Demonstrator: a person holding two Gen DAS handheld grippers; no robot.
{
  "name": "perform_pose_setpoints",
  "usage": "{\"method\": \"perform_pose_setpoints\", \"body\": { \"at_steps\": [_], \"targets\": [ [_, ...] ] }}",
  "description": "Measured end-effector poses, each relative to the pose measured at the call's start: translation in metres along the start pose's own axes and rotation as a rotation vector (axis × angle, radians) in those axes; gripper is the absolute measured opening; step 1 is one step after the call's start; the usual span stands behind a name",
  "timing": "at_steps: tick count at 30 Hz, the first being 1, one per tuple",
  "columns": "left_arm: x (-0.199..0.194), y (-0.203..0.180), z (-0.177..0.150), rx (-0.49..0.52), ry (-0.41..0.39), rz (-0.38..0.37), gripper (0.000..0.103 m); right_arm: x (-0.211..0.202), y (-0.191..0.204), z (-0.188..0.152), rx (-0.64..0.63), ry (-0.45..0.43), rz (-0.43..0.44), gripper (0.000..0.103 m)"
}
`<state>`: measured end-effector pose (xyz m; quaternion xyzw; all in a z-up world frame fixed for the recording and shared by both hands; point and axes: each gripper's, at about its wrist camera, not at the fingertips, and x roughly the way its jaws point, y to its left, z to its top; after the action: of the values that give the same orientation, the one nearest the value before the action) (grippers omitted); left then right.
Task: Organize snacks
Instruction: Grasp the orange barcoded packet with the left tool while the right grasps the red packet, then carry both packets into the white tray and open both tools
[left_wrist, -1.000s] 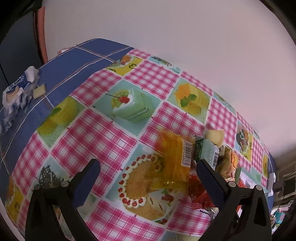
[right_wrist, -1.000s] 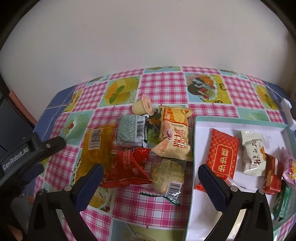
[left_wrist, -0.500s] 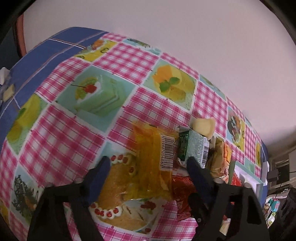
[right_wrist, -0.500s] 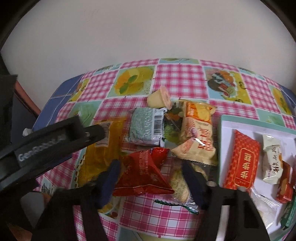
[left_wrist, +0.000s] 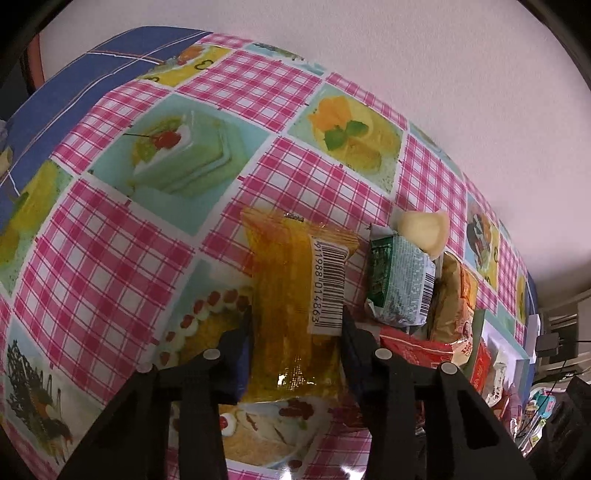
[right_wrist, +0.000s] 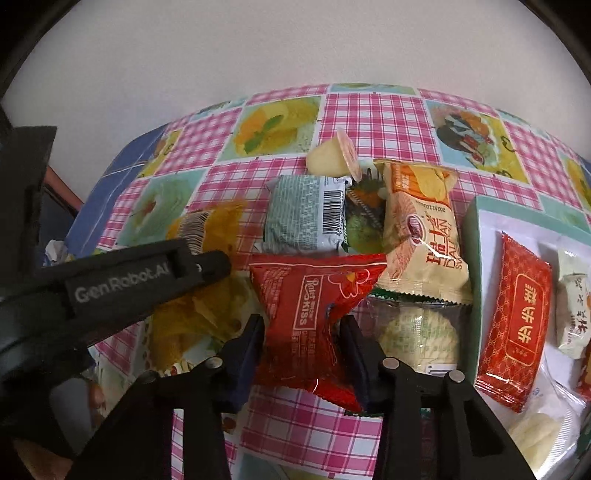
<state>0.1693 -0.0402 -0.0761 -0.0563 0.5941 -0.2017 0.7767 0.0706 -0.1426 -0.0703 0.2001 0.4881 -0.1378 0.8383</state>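
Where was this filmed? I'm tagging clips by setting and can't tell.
Probably a home dining table: a dessert-print checked tablecloth, loose snack packets such as a red packet, and a tray against a plain wall.

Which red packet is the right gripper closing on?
The triangular red packet on the tablecloth, between the right gripper jaws; the flat rectangular one lies in the tray.

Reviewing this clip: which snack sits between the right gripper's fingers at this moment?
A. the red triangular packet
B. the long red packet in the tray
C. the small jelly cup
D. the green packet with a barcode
A. In the right wrist view the closing right gripper has its two fingers on either side of the red triangular packet, which is creased between them; the other snacks lie apart from it.
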Motion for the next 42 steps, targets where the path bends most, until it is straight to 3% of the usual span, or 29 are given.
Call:
{"method": "perform_pose_setpoints", "body": {
  "at_steps": [17,28,35,42],
  "targets": [
    [-0.045,0.002,-0.014,-0.018,-0.016,0.016,0.042,-0.039,-0.003,-0.007,0.057,-0.032,0.008,0.044],
    [-0.07,-0.023,-0.036,0.042,-0.028,-0.028,0.042,-0.083,-0.011,-0.02,0.055,-0.076,-0.055,0.044],
    [-0.088,-0.048,-0.043,0.1,-0.061,-0.063,0.042,-0.107,-0.036,-0.024,0.087,-0.108,-0.088,0.044],
    [-0.081,-0.086,-0.053,0.196,-0.047,-0.081,0.042,-0.116,-0.098,-0.025,0.259,-0.123,-0.099,0.044]
  ]
}}
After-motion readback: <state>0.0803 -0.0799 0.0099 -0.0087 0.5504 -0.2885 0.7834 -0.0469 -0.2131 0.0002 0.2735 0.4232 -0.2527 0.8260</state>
